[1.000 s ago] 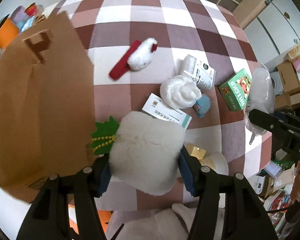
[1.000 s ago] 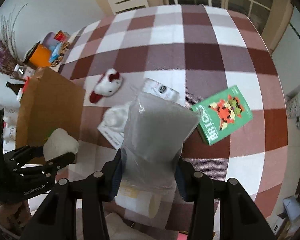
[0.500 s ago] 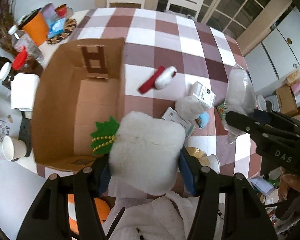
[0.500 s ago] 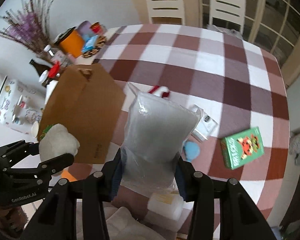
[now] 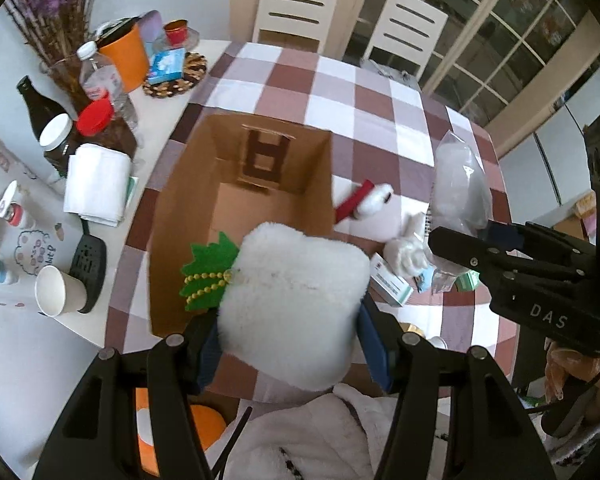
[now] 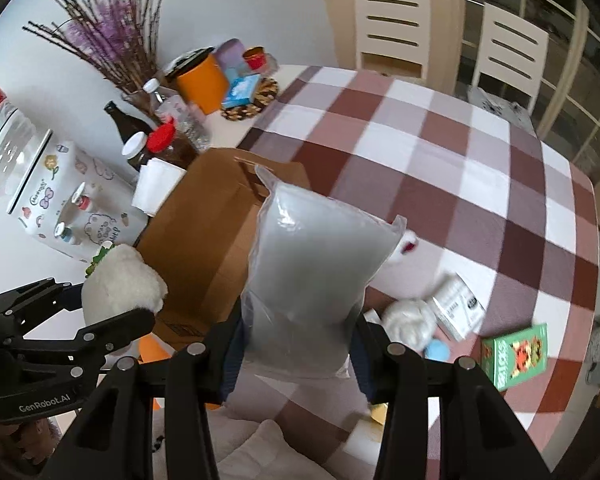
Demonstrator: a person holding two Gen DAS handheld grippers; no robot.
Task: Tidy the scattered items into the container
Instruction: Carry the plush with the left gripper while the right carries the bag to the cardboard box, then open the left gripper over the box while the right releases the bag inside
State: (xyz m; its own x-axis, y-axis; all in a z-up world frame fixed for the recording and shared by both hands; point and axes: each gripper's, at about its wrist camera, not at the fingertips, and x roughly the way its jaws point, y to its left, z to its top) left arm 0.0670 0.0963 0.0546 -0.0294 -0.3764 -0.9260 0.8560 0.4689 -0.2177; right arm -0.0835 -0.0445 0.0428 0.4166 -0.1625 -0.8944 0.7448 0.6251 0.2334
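My left gripper [image 5: 288,340] is shut on a white fluffy plush [image 5: 296,300] with a green leaf and gold beads, held above the near edge of the open cardboard box [image 5: 188,204]. My right gripper [image 6: 298,344] is shut on a clear plastic bag [image 6: 312,272], raised beside the box [image 6: 204,240]. The bag [image 5: 460,188] and right gripper [image 5: 460,240] also show at the right of the left wrist view; the plush [image 6: 120,284] shows at the left of the right wrist view. The box looks empty inside.
On the checked tablecloth [image 5: 340,92] lie a red-and-white plush [image 5: 364,204], a white fluffy ball [image 6: 408,316], a white packet [image 6: 456,308], a blue ball [image 6: 436,348] and a green box [image 6: 516,354]. Bottles, an orange cup [image 5: 126,60] and a paper cup [image 5: 56,290] crowd the left.
Both grippers rose and moved left with their loads. The box, seen side-on a second ago, now shows its open inside beneath the plush. The bag came nearer the box.
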